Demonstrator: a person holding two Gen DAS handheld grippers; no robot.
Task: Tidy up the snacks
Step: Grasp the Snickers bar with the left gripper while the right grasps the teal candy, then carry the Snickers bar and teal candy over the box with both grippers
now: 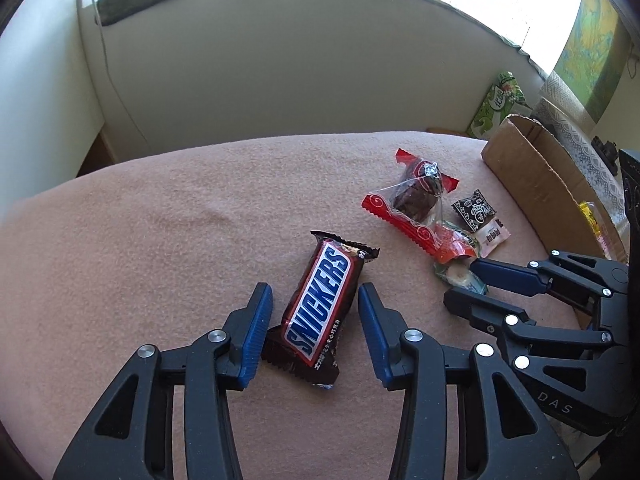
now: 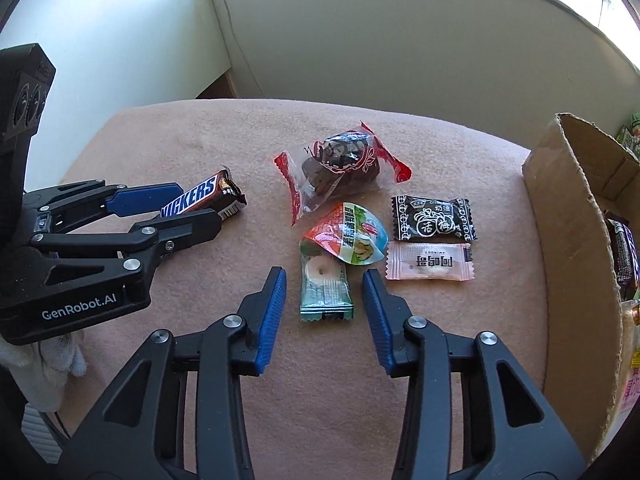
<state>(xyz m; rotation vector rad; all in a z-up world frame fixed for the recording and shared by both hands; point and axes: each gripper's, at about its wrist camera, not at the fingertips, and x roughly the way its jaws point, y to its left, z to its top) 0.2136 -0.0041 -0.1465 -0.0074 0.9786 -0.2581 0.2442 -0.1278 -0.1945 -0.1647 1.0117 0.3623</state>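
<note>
- My left gripper (image 1: 316, 332) straddles the Snickers (image 1: 320, 308) on the blanket (image 1: 160, 240), jaws partly open, pads not pressing.
- My right gripper (image 2: 324, 308) brackets the green candy (image 2: 326, 292), not gripping.
- Box (image 2: 572, 240) sits far right.

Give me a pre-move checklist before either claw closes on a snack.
1. Snickers bar sits between the left claw fingers: ok.
2. Left pads pressing on the bar: not ok, a gap shows on the right side; the left pad's contact is unclear.
3. Green ring candy packet lies between the right claw fingers: ok.
4. Right pads pressing on the packet: not ok, gaps on both sides.
5. Packet free of neighbours: not ok, the red-and-green pouch overlaps its top end.
6. Cardboard box open to receive snacks: ok, some already inside.
</note>
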